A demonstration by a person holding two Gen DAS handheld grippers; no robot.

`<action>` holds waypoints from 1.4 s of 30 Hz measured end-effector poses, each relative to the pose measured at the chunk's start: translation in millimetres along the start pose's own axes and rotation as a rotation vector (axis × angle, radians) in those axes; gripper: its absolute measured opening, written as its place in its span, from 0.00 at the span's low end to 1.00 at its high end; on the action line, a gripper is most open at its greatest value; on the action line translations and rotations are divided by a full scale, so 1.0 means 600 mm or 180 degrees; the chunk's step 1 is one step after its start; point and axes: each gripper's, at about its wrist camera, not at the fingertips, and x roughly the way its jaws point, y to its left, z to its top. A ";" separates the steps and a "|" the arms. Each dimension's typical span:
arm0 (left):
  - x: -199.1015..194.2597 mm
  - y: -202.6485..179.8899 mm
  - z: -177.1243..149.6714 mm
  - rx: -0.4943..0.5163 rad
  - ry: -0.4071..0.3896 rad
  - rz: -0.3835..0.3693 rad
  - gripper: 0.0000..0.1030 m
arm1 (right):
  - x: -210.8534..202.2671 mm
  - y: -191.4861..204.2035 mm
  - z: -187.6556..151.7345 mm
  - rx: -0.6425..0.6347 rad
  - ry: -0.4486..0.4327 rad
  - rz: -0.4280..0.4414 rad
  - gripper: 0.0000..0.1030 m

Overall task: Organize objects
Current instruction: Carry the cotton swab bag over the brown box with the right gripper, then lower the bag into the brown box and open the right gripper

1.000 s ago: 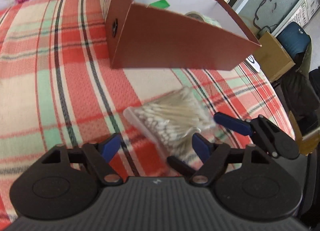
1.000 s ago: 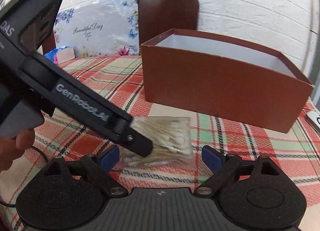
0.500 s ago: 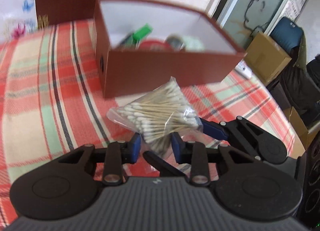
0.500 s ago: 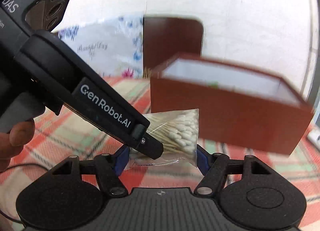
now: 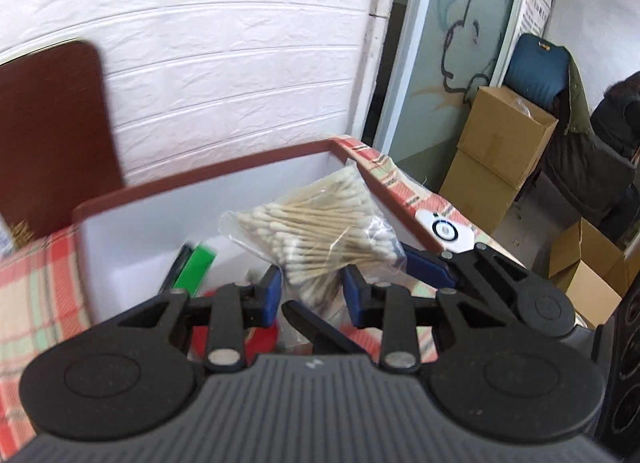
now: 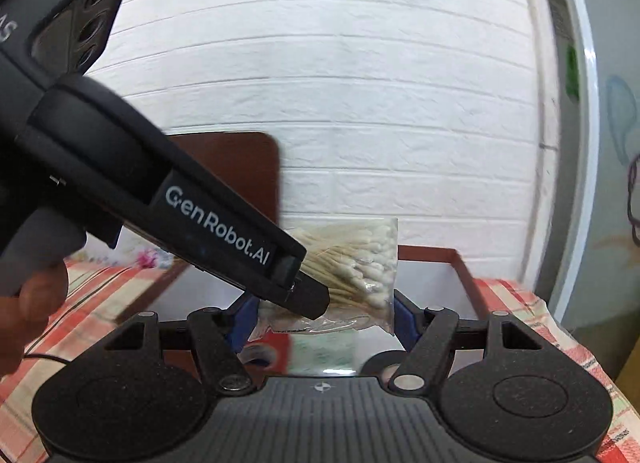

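Both claws hold one bag of cotton swabs (image 5: pixel 320 231) above the box (image 5: pixel 200 191).
The left claw (image 5: pixel 310 291) angles downward, clamped on the bag; the right claw (image 6: pixel 320 313) pinches its sides; a green item (image 5: pixel 196 267) lies inside the box.

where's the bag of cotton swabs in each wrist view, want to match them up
Left wrist: the bag of cotton swabs sits centre frame, pinched between the left gripper pads, over the open brown box.
Right wrist: the bag is just below centre, between the right gripper fingers, partly behind the left gripper's black body.
Shared landmark: the brown box rim behind the bag.
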 end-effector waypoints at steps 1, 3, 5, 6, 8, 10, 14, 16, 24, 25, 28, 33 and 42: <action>0.017 -0.004 0.013 0.0029 0.0013 0.0003 0.34 | 0.012 -0.013 0.003 0.0036 0.0018 -0.0023 0.66; 0.044 -0.010 0.032 0.0085 0.0026 0.0020 0.34 | 0.034 -0.035 0.008 0.0108 0.0049 -0.0058 0.66; 0.070 -0.016 0.048 0.0106 0.0044 0.0042 0.34 | 0.053 -0.054 0.010 0.0184 0.0073 -0.0067 0.66; 0.080 -0.017 0.053 0.0105 0.0055 0.0044 0.34 | 0.056 -0.066 0.007 0.0212 0.0081 -0.0066 0.66; 0.098 -0.013 0.063 0.0088 0.0084 0.0036 0.34 | 0.063 -0.077 0.003 0.0240 0.0095 -0.0069 0.66; 0.113 -0.009 0.066 0.0077 0.0112 0.0039 0.34 | 0.076 -0.081 -0.001 0.0256 0.0112 -0.0067 0.66; 0.132 0.000 0.066 0.0074 0.0151 0.0071 0.34 | 0.096 -0.081 -0.009 0.0291 0.0160 -0.0050 0.66; 0.139 0.005 0.065 0.0054 0.0173 0.0076 0.34 | 0.100 -0.081 -0.012 0.0301 0.0186 -0.0042 0.66; 0.143 0.016 0.061 0.0040 0.0163 0.0114 0.35 | 0.109 -0.072 -0.011 0.0281 0.0211 -0.0029 0.66; 0.143 0.017 0.061 0.0040 0.0160 0.0122 0.35 | 0.109 -0.072 -0.010 0.0290 0.0215 -0.0024 0.66; 0.142 0.020 0.060 0.0023 0.0161 0.0142 0.35 | 0.111 -0.068 -0.009 0.0276 0.0222 -0.0019 0.66; 0.139 0.023 0.059 0.0019 0.0146 0.0168 0.35 | 0.120 -0.071 -0.007 0.0248 0.0218 -0.0009 0.66; 0.138 0.017 0.056 0.0061 0.0110 0.0344 0.46 | 0.128 -0.072 -0.011 0.0197 0.0221 -0.0039 0.67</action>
